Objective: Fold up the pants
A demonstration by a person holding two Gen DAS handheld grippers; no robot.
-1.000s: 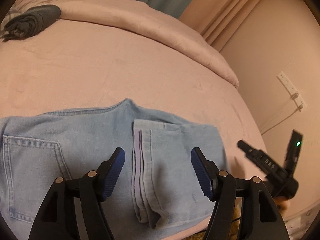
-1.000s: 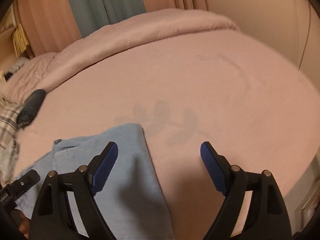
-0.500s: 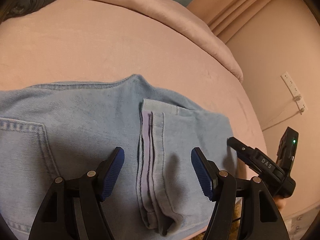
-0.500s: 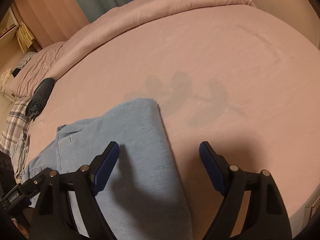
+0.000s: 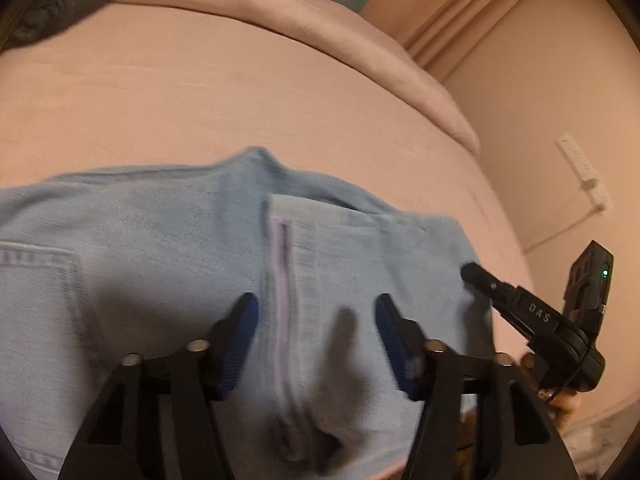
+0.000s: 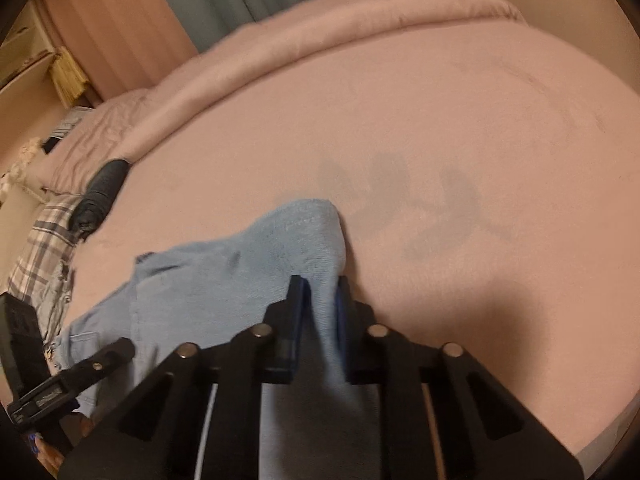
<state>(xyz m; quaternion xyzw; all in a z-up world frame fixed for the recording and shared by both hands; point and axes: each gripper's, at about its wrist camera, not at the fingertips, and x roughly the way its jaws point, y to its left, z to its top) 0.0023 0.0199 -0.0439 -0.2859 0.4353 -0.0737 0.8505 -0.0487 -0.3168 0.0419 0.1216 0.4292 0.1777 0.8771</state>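
Light blue jeans [image 5: 168, 248] lie folded on a pink bed. In the left wrist view a back pocket sits at the left and the hem ends with a pale inner seam [image 5: 280, 280] lie on top. My left gripper [image 5: 316, 320] is open, low over the hem ends, one finger on each side of the seam. In the right wrist view my right gripper [image 6: 320, 300] is shut on the folded right edge of the jeans [image 6: 280, 248], which bunches up between the pads. The right gripper also shows at the right of the left wrist view [image 5: 472, 274].
The pink bed [image 6: 460, 120] stretches far and right. A dark rolled garment [image 6: 100, 196] and a plaid cloth [image 6: 44, 240] lie at the left. A rolled pink duvet [image 5: 280, 12] lines the far side. A wall with a power strip [image 5: 584, 172] is at the right.
My right gripper has closed on the folded edge of the jeans, having been open before. My left gripper moved lower and closer over the hem ends and stayed open.
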